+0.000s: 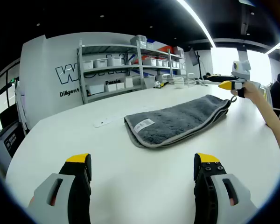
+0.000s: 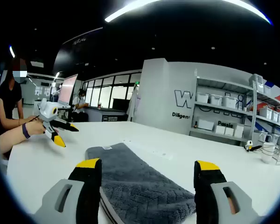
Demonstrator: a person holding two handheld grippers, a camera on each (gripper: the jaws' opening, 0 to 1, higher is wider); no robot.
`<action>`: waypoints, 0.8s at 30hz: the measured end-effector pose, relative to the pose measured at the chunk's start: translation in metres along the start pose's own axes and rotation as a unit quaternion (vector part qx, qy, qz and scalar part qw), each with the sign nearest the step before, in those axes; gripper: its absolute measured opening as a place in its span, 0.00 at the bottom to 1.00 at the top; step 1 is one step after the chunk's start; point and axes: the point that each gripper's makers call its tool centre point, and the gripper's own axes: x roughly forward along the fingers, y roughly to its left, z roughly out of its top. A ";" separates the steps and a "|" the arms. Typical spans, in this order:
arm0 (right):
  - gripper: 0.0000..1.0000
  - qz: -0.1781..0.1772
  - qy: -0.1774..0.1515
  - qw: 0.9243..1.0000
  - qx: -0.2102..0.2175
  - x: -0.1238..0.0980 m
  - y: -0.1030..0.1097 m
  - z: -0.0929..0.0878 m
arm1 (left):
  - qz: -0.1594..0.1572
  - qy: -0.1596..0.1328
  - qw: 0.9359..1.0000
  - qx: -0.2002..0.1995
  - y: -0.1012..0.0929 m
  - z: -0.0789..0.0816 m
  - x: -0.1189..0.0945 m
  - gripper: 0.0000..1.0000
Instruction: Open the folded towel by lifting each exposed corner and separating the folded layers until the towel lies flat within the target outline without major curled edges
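1. Fingers of the left gripper (image 1: 142, 170) stand wide apart and hold nothing; their yellow tips hang over bare white desk (image 1: 144, 186), short of the towel.
2. Fingers of the right gripper (image 2: 148, 170) are spread just as wide and empty, straddling the near end of the towel with its grey pile between and just beyond their tips. I cannot tell whether they touch it.
3. Ahead of the left fingers the folded grey towel (image 1: 177, 121) lies flat on the desk, stacked layers showing along its pale-trimmed edge, and a small white label (image 1: 143, 124) sits on the top layer at the corner nearest those fingers.
4. From the right gripper view the same towel (image 2: 135, 186) runs away from the fingers, with the label (image 2: 107, 147) at its far corner.
5. Beyond the towel's far end, up and to the right of the left fingers, the right gripper shows in a person's hand (image 1: 252, 89).
6. Left of the right fingers, the left gripper is held above the desk by a hand (image 2: 31, 125) with a dark band at the wrist.
7. Past the desk, grey shelving (image 1: 126, 65) with white bins stands against a lettered wall.
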 end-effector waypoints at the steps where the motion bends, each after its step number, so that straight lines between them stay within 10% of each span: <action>1: 0.90 -0.004 0.015 1.000 -0.004 0.000 0.000 -0.005 | 0.000 0.001 1.000 0.000 0.000 0.000 0.000 0.90; 24: 0.99 0.005 0.140 0.990 -0.026 -0.002 0.014 -0.057 | -0.002 0.003 1.000 0.001 -0.001 -0.001 -0.001 0.90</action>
